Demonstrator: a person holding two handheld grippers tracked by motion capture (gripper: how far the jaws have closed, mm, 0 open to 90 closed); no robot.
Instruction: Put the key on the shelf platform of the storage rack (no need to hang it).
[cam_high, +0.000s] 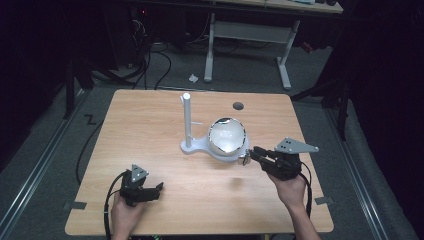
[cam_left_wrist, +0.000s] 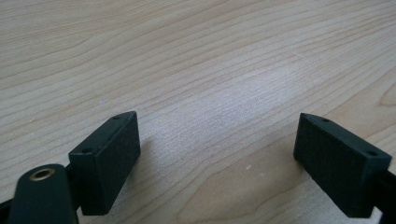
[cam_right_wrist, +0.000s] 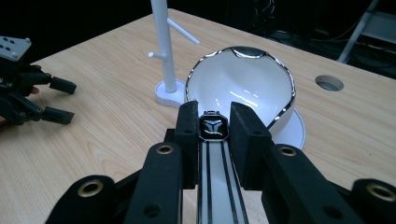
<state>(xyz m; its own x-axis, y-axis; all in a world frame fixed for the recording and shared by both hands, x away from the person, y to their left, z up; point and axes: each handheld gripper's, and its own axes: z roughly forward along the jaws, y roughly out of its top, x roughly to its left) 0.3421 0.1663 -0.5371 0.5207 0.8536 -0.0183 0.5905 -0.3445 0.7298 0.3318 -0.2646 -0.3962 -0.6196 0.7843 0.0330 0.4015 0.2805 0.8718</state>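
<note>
one watch (cam_right_wrist: 213, 128) pinched in the right tool (cam_right_wrist: 213, 133), face out, strap running back between the jaws, held just short of the white bowl's (cam_right_wrist: 243, 84) rim, probably lined up to drop in. white peg stand (cam_right_wrist: 163, 51) just beside the bowl. left tool (cam_left_wrist: 215, 154) spread, empty, parked low over the counter (cam_left_wrist: 196, 56).

Light wooden table (cam_high: 150, 125) with rounded corners, pale grain running across. Round cable hole (cam_high: 238, 105) at about one o'clock from centre. White stand (cam_high: 187, 125) with upright post just past centre, towards twelve; white bowl (cam_high: 227, 135) on its base at the post's three o'clock.
</note>
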